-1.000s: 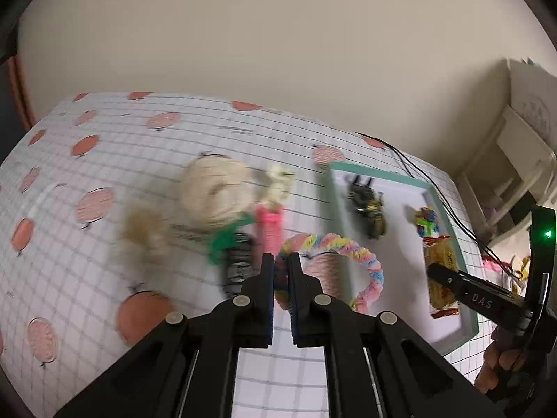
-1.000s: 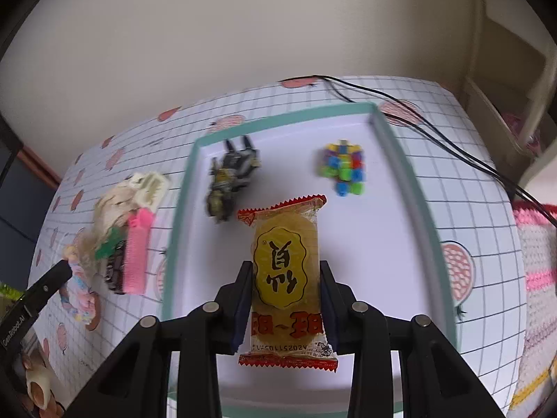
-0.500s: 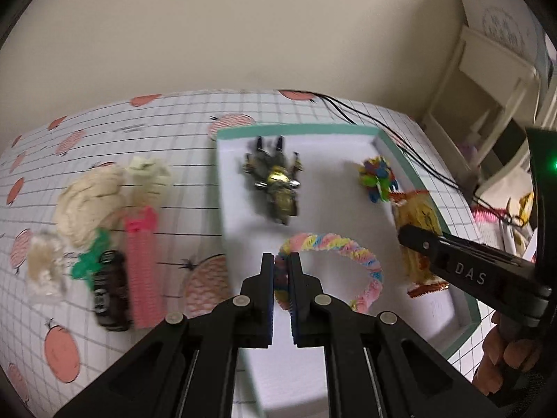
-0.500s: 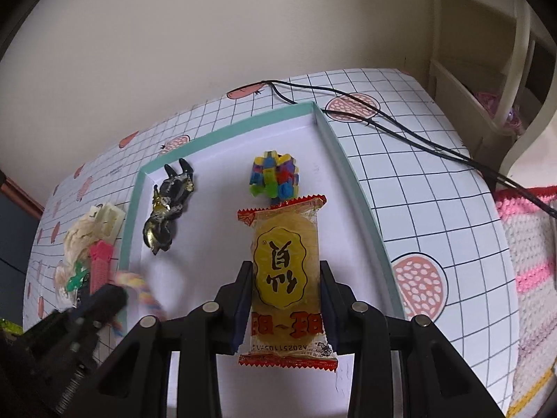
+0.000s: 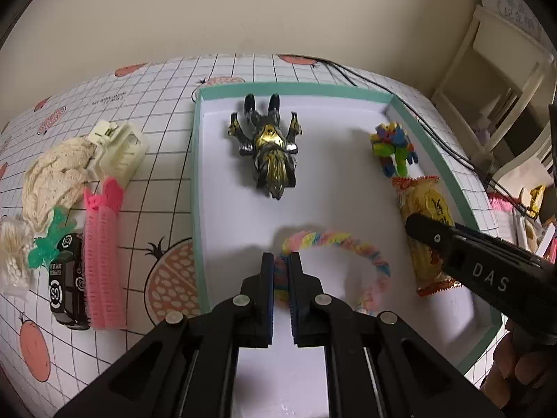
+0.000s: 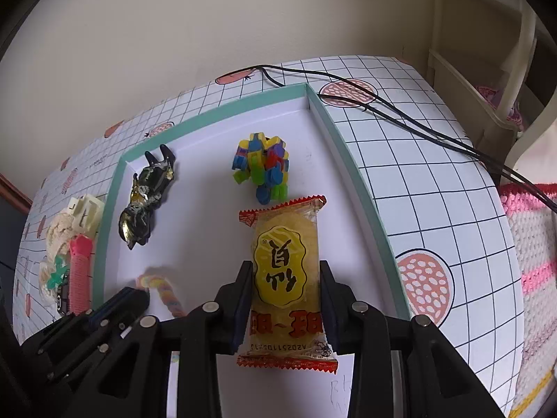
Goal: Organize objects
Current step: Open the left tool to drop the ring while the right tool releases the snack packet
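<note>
Left wrist view: my left tool (image 5: 281, 271) grips the braided ring (image 5: 351, 244), now over the tray (image 5: 463, 188).
Right tool (image 6: 284, 278) still clamps the snack packet (image 6: 285, 271), lower centre.

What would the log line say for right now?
left gripper: shut on rainbow ring | right gripper: shut on snack packet | both over tray

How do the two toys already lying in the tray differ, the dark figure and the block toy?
The figure is dark with gold, shiny and long; the block toy is a compact cluster of bright multicoloured pieces. The figure lies near the tray's far left corner; the block toy lies by the far right wall, just beyond the snack pack. Both lie free in the tray, not held by either tool.
</note>
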Available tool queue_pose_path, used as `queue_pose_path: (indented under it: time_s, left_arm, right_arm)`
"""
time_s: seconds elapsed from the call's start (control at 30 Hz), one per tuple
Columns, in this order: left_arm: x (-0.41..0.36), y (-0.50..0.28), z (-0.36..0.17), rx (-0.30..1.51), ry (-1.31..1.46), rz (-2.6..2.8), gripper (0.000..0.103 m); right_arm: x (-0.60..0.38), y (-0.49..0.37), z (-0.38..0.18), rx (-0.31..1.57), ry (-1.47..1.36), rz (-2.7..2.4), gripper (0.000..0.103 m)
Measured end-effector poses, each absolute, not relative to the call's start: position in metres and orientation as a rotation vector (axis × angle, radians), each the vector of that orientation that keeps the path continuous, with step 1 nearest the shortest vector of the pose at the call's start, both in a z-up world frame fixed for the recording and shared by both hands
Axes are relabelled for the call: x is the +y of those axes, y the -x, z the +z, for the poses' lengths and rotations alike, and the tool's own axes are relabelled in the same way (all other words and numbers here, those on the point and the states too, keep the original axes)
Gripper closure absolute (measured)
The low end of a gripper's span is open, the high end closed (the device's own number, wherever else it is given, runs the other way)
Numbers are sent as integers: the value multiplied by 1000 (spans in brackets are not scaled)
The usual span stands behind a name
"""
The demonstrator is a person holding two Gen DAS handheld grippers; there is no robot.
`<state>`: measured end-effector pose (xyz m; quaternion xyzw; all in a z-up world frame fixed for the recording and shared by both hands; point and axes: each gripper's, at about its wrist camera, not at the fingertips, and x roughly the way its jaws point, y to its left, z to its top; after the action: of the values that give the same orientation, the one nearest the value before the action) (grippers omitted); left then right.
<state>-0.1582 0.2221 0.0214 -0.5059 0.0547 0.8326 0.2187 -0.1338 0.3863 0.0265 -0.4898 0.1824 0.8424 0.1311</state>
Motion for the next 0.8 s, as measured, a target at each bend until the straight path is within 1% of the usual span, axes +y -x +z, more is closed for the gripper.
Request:
queue_pose_path:
  time_s: [0.3,0.37,0.4,0.47,0.7,0.77,0.8]
  left_arm:
    - [215,164,24,96,1438,2279,95]
    - [214,164,26,84,1448,2275,94]
    - [213,165,28,80,1448,2277,92]
    - [213,163,34,72,1432,2270,85]
    - [205,163,55,19,1391,2298,82]
    - [203,164,59,20,1381,2314,73]
    - [202,165,60,14,1379,2318,71]
  right_arm:
    - [387,135,28,521,1434,2440,64]
    - [386,135,31,517,1430,2449,60]
    - [385,136,33,510,1427,2452,56]
    - [385,134,39,514,1411,2461,56]
    - [381,134,51,518,1377,2493,56]
    - [379,134,52,511,1377,2493,56]
    - [379,134,52,510,1379,2491,56]
